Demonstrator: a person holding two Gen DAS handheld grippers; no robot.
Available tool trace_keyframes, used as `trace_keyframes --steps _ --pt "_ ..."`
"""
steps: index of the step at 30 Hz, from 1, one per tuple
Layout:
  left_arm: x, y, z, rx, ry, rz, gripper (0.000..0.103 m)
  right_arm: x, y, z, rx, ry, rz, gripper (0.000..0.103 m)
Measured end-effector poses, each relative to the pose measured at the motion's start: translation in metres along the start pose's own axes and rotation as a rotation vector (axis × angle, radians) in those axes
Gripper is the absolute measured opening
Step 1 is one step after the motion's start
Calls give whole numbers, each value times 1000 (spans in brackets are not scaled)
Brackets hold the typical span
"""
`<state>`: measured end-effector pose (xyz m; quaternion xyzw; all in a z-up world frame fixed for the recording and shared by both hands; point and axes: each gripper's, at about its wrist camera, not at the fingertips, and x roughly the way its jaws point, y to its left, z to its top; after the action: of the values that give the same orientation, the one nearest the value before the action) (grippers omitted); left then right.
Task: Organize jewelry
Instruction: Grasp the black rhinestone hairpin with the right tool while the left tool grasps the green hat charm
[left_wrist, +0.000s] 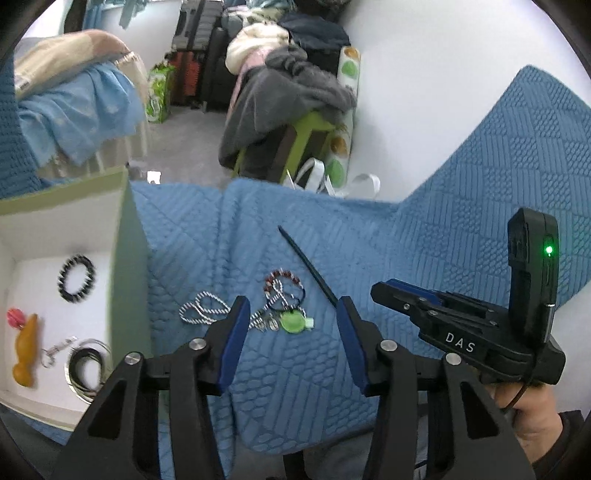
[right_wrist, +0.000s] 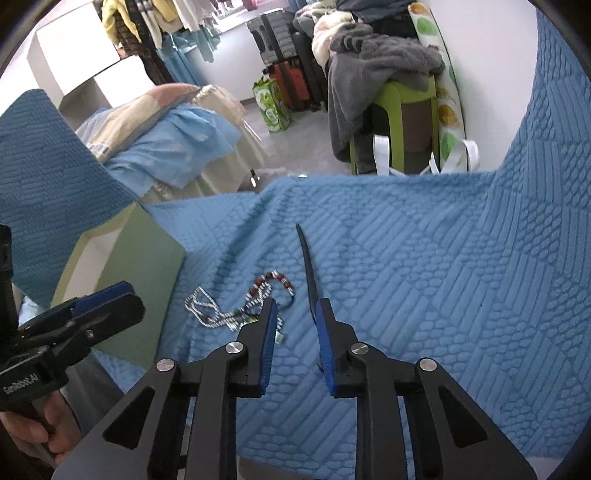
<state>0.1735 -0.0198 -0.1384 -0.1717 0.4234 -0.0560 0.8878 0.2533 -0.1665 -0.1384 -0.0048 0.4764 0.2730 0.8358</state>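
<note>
A jewelry pile lies on the blue quilt (left_wrist: 424, 236): a black-and-white twisted cord (left_wrist: 203, 312), a red bead bracelet (left_wrist: 282, 276) and a green pendant (left_wrist: 291, 322). My left gripper (left_wrist: 291, 310) hovers open just above the pile, with the pendant showing between its fingers and nothing gripped. A thin black stick (right_wrist: 308, 258) lies beside the pile. My right gripper (right_wrist: 295, 308) stands narrowly open over the stick's near end, which its right finger (right_wrist: 325, 325) hides. The cord (right_wrist: 201, 308) and red bead bracelet (right_wrist: 275, 280) lie just left of it.
A green box (left_wrist: 125, 236) with a white inside stands at the left and holds a black bead bracelet (left_wrist: 76, 278), an orange piece (left_wrist: 26, 350), a keyring and a coiled black cord (left_wrist: 88, 365). Beyond the quilt's far edge are a green stool, clothes and suitcases.
</note>
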Motion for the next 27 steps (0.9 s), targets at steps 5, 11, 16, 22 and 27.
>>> trace_keyframes --steps 5,11,16,22,27 --pt "28 -4 -11 -2 55 -30 47 20 -13 -9 28 62 25 16" --pt "52 -6 -19 9 91 -22 46 42 -17 -12 15 116 2 15" --pt "69 -5 -24 22 117 -13 46 53 -15 -9 -30 129 -34 15" --pt "84 -4 -25 44 137 -6 46 65 -11 -8 -95 132 -81 15" --pt "93 -9 -23 71 134 7 46 72 -7 -10 -130 156 -82 15"
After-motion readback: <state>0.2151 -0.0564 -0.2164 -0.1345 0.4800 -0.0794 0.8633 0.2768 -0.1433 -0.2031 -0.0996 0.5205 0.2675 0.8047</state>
